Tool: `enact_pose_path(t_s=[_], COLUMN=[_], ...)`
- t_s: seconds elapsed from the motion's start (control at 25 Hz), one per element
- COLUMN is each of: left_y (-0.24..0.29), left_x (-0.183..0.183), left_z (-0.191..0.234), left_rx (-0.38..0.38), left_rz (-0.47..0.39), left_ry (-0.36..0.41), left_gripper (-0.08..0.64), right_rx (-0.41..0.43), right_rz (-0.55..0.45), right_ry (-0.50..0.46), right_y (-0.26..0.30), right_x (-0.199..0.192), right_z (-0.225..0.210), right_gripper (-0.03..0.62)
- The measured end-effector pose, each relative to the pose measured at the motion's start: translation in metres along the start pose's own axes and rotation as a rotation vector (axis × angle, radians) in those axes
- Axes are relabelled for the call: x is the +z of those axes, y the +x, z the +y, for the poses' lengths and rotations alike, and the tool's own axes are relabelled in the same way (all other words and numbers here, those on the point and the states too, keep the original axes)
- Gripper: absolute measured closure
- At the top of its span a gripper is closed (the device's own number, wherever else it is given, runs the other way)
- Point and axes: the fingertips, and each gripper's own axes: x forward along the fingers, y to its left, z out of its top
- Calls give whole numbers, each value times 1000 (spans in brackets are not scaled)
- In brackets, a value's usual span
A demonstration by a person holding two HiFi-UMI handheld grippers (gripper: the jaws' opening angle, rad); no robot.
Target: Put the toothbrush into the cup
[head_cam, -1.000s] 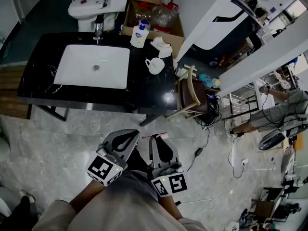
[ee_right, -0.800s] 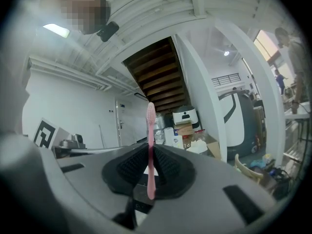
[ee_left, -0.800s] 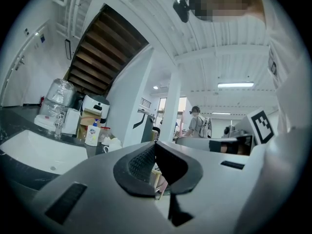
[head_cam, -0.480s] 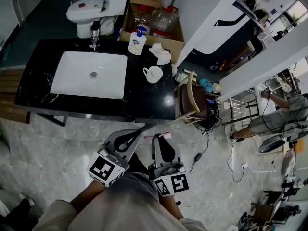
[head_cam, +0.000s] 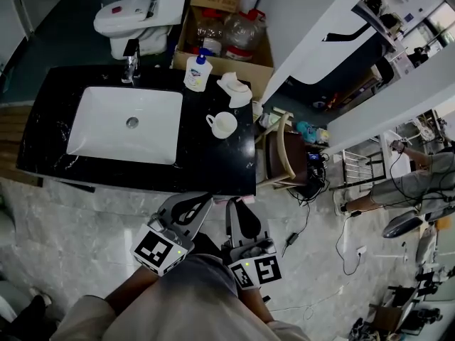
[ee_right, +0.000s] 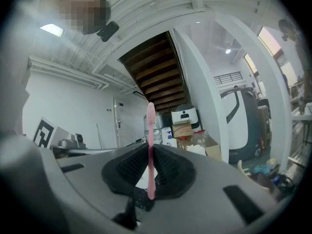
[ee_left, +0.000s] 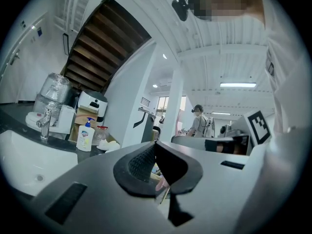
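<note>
Just short of the near edge of the black tabletop (head_cam: 213,162), both grippers hang over the marble floor (head_cam: 85,212), close to the person's body and side by side. The right gripper (head_cam: 239,204) has its fingers (ee_right: 130,168) clamped on a pink toothbrush (ee_right: 150,126). They hold it by the lower part of the handle, so the bristle head stands out beyond the fingertips and points forward. The left gripper (head_cam: 205,200) has its fingers (ee_left: 139,165) pressed together, with nothing that I can make out between them.

The white cup (head_cam: 222,124) stands upright on the right part of the tabletop, between the white sink (head_cam: 106,123) and the tabletop's right edge, with its handle turned toward the sink. Behind it are a soap pump bottle (head_cam: 197,73) and a crumpled white thing (head_cam: 234,89) that I cannot name for sure. The cup's mouth looks open and unobstructed.

The step in hand appears to be the carry: the brush is gripped, but it is well apart from the cup. The next move calls for reaching the right gripper forward over the tabletop and bringing the brush above the cup's mouth. The gripper must then be tipped so that one end of the brush points down inside the rim before the fingers let go. As it is held, the bristle end would lead. The cup is light and stands free, so a knock on its rim could likely shift or tip it. The left gripper is free to steady it if needed.
</note>
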Motion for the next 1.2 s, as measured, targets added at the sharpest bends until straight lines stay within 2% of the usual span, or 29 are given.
enact_pose_path(t_s=[0.68, 0.96, 1.2], left_y=[91, 102, 105], left_x=[3, -6, -1], left_z=[36, 39, 40], left_rx=[76, 118, 136], left_rz=[27, 56, 37], left_ry=[18, 35, 39], left_gripper=[549, 549, 549], right_rx=[76, 90, 103], right_rz=[-30, -36, -40], right_ry=[29, 57, 44], right_y=[61, 66, 70], right_x=[12, 10, 13], right_z=[-86, -105, -111], right_gripper=[554, 554, 554])
